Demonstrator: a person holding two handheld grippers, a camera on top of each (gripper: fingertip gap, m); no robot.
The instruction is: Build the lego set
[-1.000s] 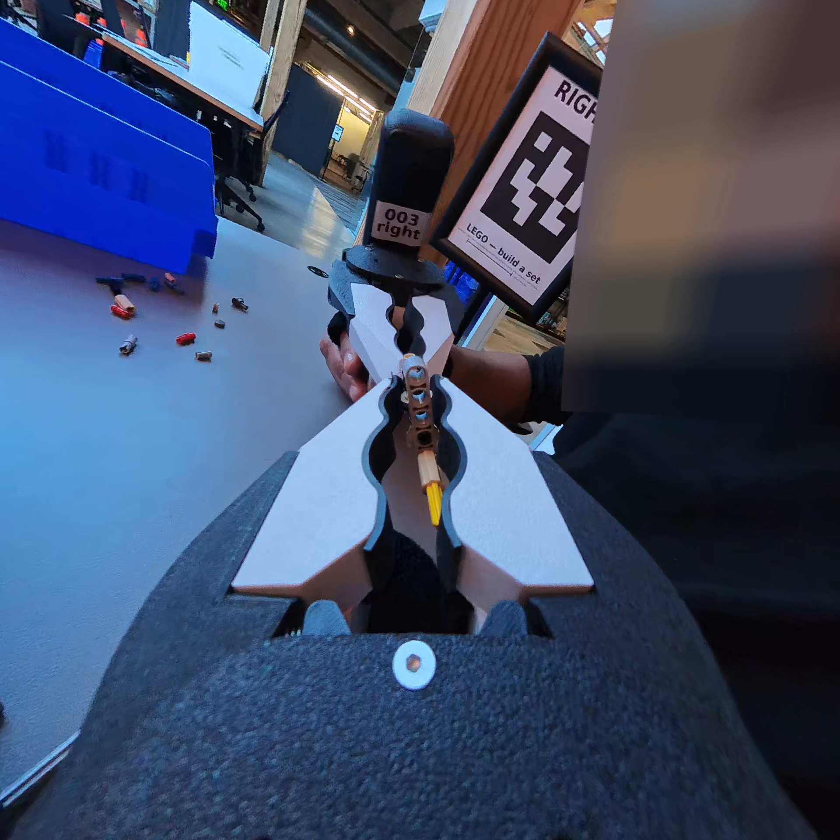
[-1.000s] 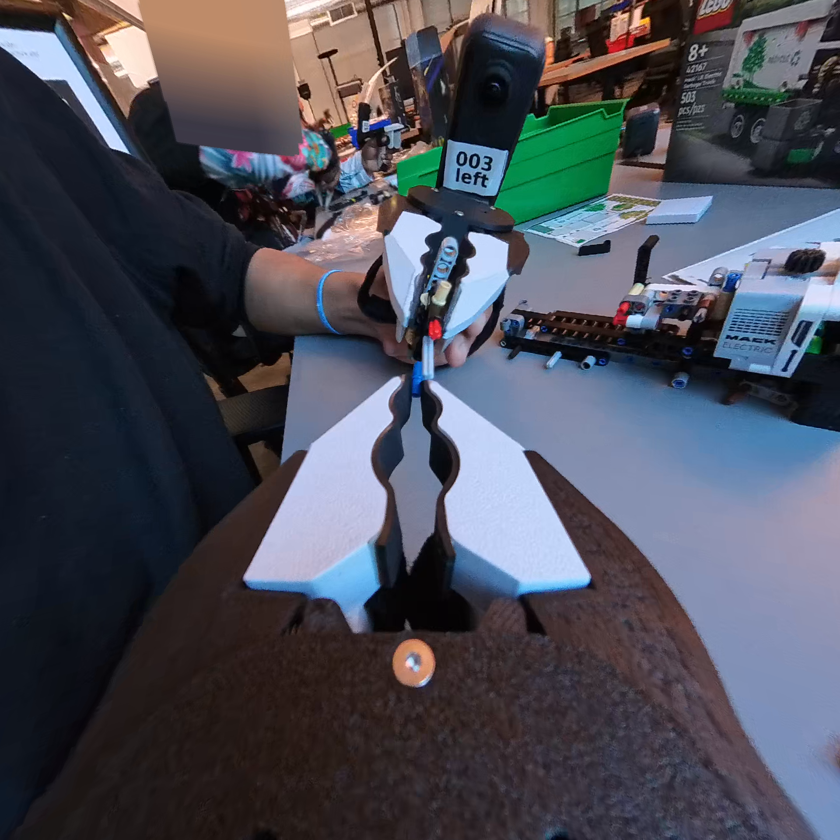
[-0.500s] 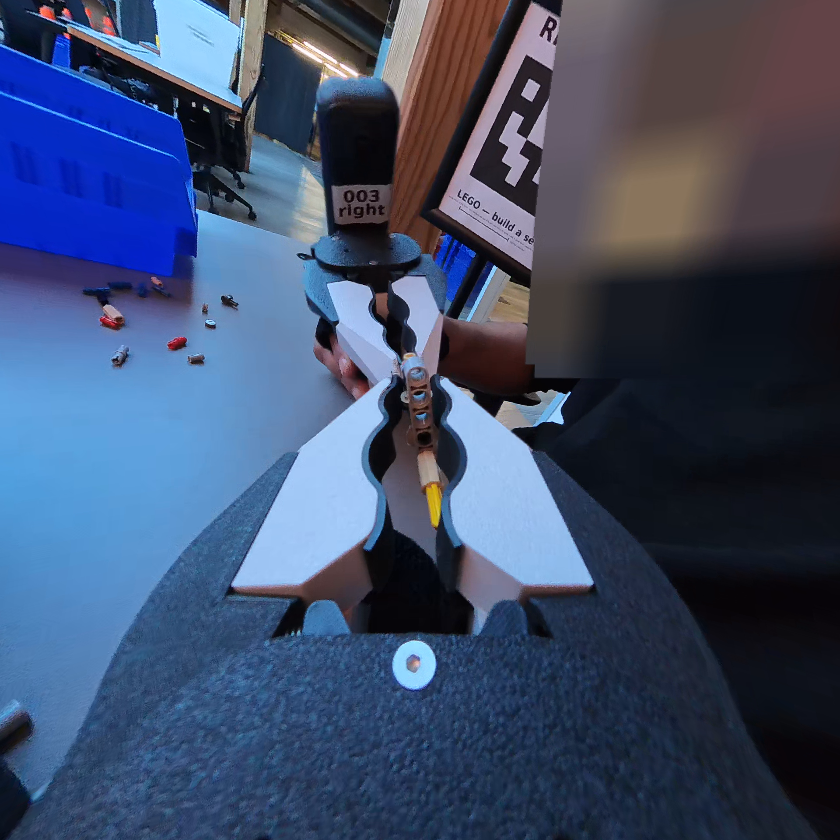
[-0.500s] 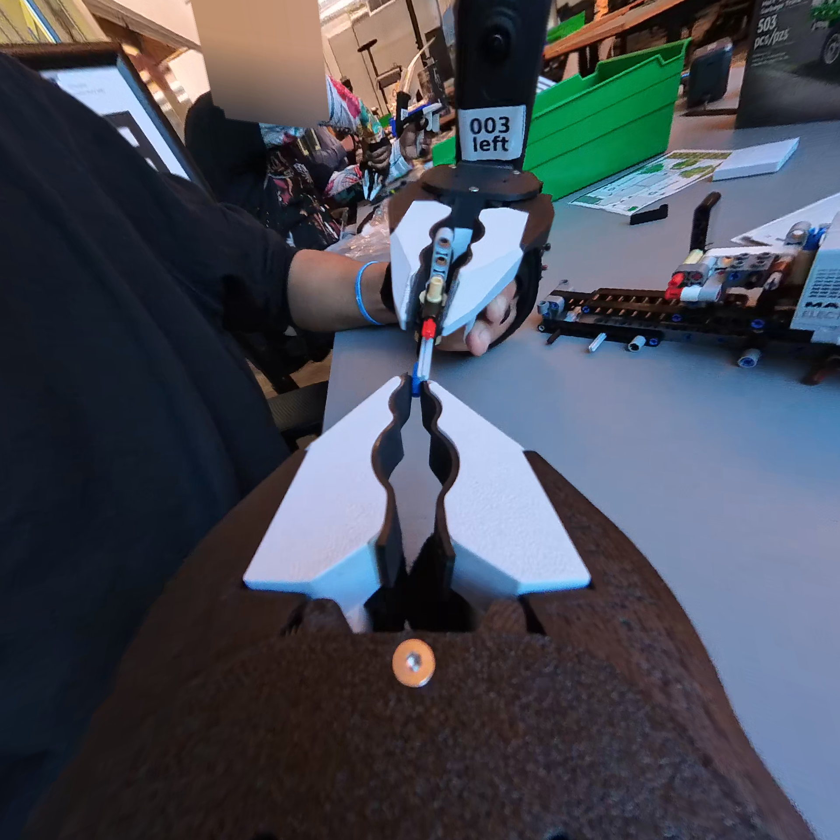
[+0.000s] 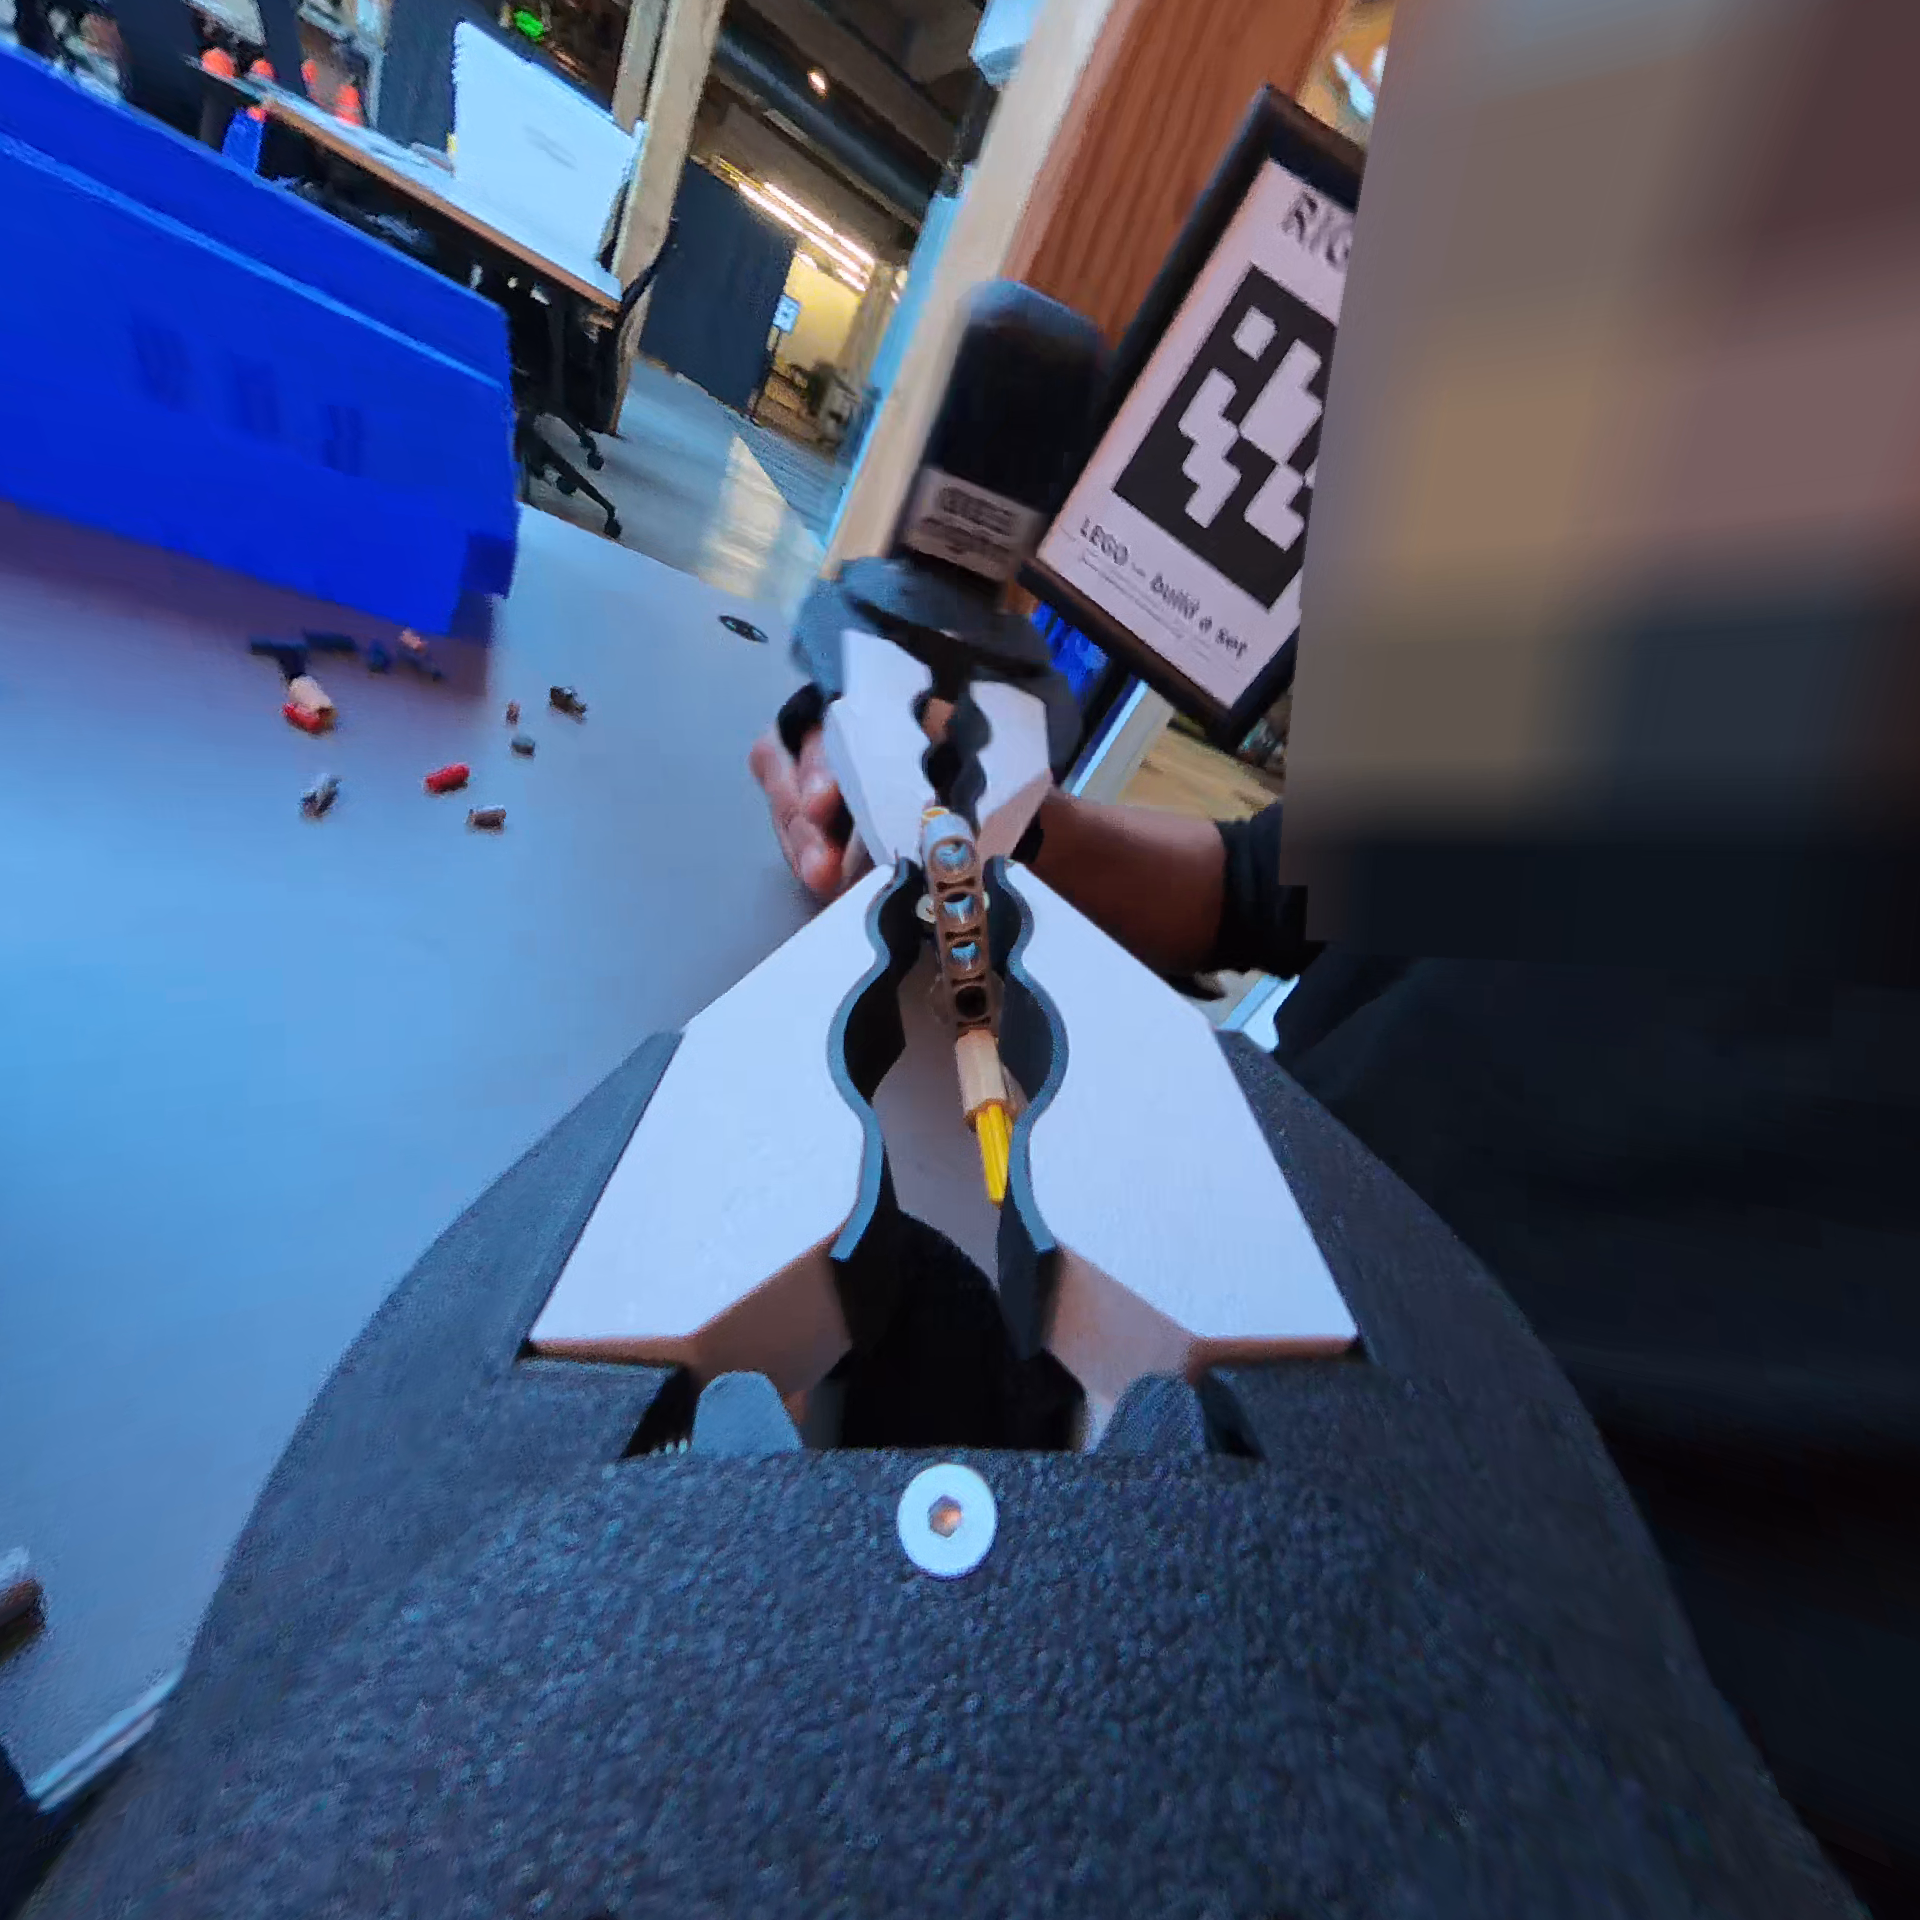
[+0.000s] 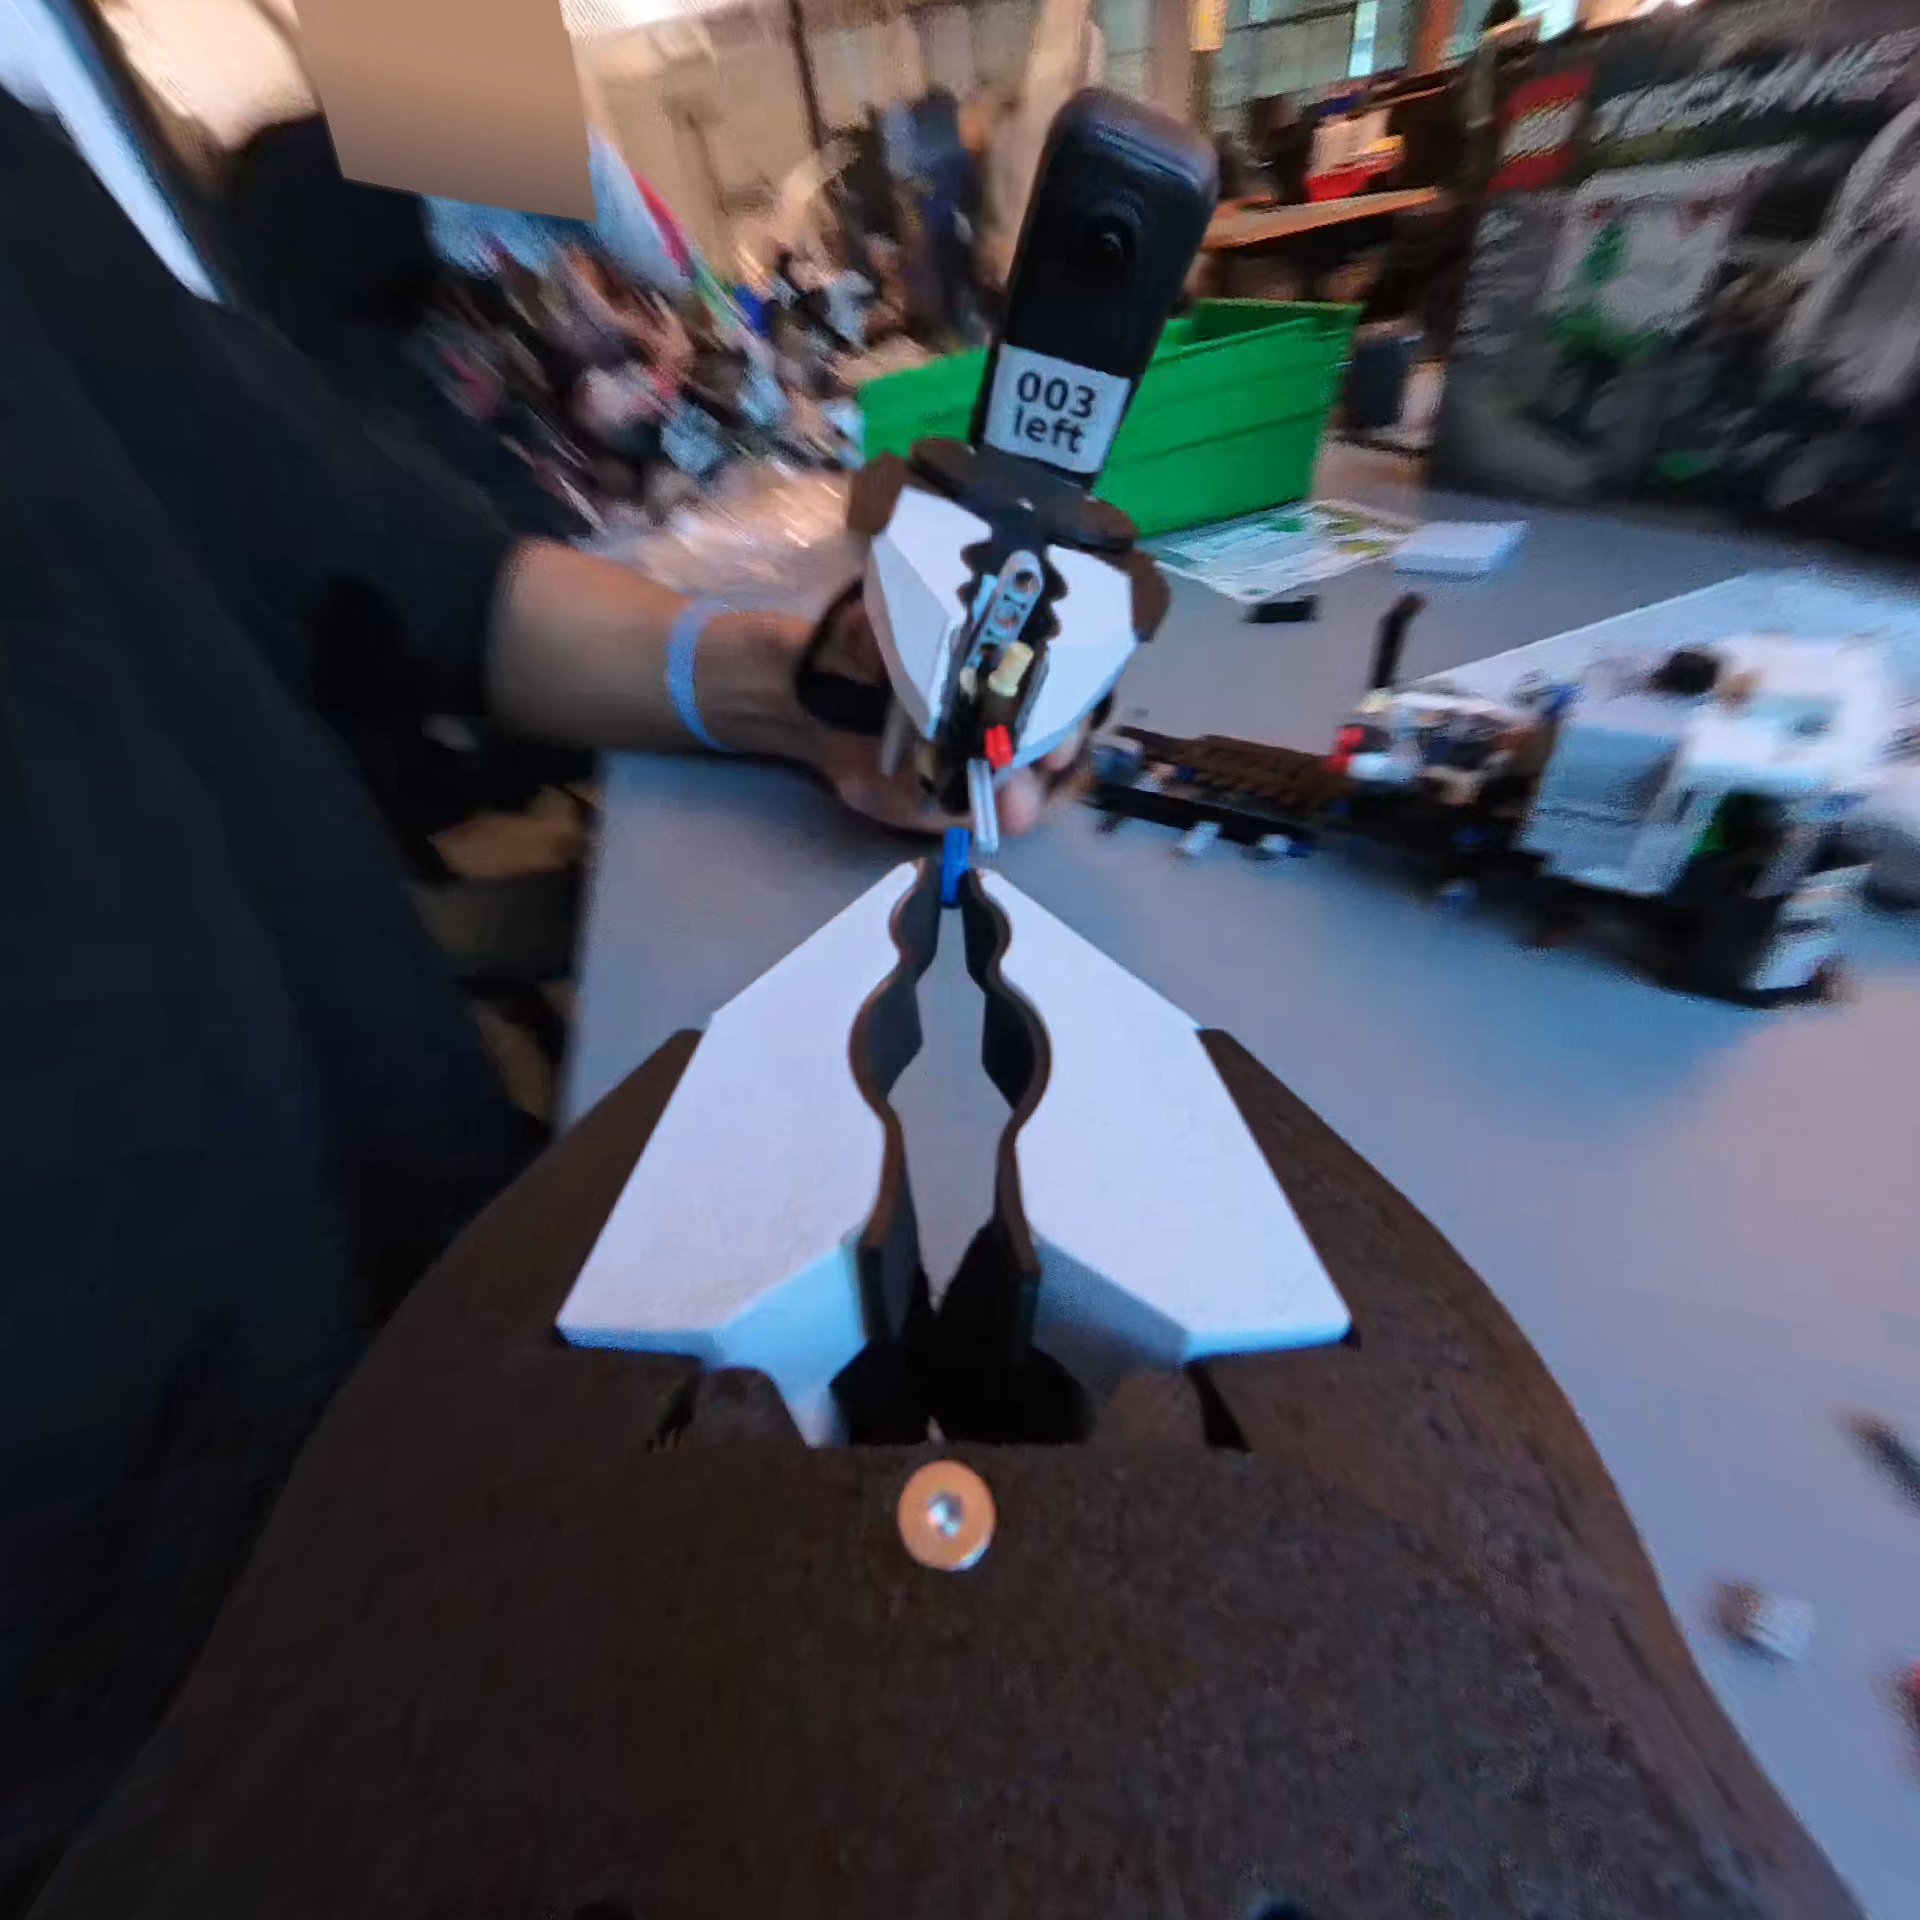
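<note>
A: Left wrist view. The left gripper (image 5: 951,883) has its fingers pinched on a small lego sub-assembly (image 5: 961,956), a holed beam lying lengthwise between them with a tan sleeve and yellow axle (image 5: 992,1148) pointing back toward the palm. Just past the tips, the right gripper (image 5: 940,831) faces it nose to nose.

B: Anything beyond the fingers?

A: Loose pins (image 5: 447,777) lie scattered on the table (image 5: 312,1039), well off to the left of the fingers, before a blue bin (image 5: 239,416).

B: Right wrist view?

A: The right gripper (image 6: 954,883) has its fingers closed on a blue pin (image 6: 952,871) right at the tips. The pin's free end sits just beside the sub-assembly's near end; blur hides whether it has entered a hole.

B: Progress?

A: A partly built truck (image 6: 1621,769) stands far right of the fingers, chassis and cab together. I judge the build well begun, not finished: this pin needs seating, the sub-assembly must join the truck, and loose parts remain.
</note>
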